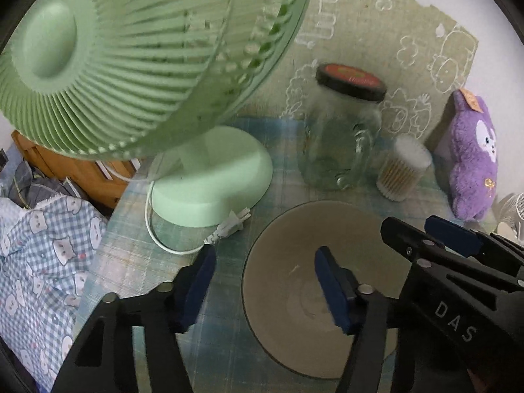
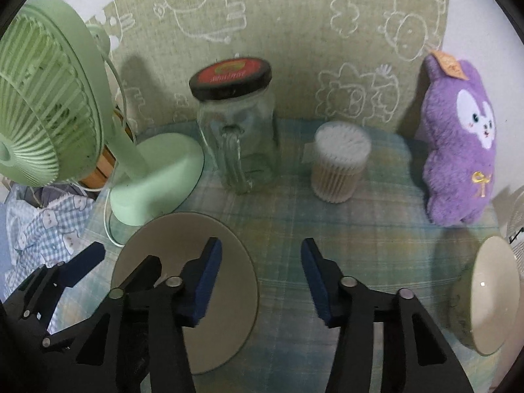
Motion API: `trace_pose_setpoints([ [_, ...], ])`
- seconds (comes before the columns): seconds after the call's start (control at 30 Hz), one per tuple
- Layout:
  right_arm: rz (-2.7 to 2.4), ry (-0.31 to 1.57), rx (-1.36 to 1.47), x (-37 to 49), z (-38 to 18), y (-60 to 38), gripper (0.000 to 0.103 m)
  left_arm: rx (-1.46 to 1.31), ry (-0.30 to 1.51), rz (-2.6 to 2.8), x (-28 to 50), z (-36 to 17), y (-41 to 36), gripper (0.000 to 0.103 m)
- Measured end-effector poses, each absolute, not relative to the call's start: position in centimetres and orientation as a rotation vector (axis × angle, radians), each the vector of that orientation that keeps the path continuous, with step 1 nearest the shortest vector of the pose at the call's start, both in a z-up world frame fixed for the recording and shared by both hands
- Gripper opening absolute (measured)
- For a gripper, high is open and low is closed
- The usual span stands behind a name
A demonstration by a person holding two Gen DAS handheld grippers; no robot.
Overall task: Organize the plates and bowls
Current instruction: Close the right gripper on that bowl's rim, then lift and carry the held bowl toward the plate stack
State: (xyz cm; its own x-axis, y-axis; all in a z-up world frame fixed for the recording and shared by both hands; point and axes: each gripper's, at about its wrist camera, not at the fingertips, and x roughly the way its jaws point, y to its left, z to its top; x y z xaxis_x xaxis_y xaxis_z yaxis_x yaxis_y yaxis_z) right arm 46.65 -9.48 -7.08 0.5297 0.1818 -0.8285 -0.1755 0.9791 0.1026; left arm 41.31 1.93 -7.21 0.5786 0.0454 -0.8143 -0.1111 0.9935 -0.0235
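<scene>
Right hand-held gripper (image 1: 435, 232) marked "DAS", over bowl (image 1: 294, 229)

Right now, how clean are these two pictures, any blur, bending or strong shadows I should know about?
Left wrist view: the glass jar and its lid are smeared by motion blur, and the green fan looms large and bowed by the fisheye. Right wrist view: sharper overall, though the jar lid is slightly soft; the jar casts a soft shadow on the wall behind, and the bowl at the right edge is stretched by the lens.
</scene>
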Motion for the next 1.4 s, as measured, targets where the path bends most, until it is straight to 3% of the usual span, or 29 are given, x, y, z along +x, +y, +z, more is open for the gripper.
trace_pose_setpoints([
  [0.1, 0.22, 1.007, 0.008, 47.0, -7.9, -9.1, 0.046, -0.08, 0.968, 0.1, 41.6, -8.1, 2.2, 0.048],
  [0.27, 0.217, 1.02, 0.011, 47.3, -8.9, -8.7, 0.03, -0.115, 1.024, 0.112, 42.0, -9.0, 2.8, 0.028],
  [0.37, 0.226, 1.021, 0.018, 47.2, -9.1, -8.5, 0.023, -0.151, 1.044, 0.102, 42.1, -9.5, 3.1, 0.025],
  [0.63, 0.233, 1.027, 0.008, 47.2, -8.9, -8.2, 0.021, -0.134, 1.029, 0.078, 41.9, -9.3, 2.9, 0.015],
  [1.4, 0.199, 1.055, 0.058, 42.4, -7.7, -10.6, 0.02, -0.101, 1.034, 0.046, 37.7, -7.7, 1.1, 0.014],
])
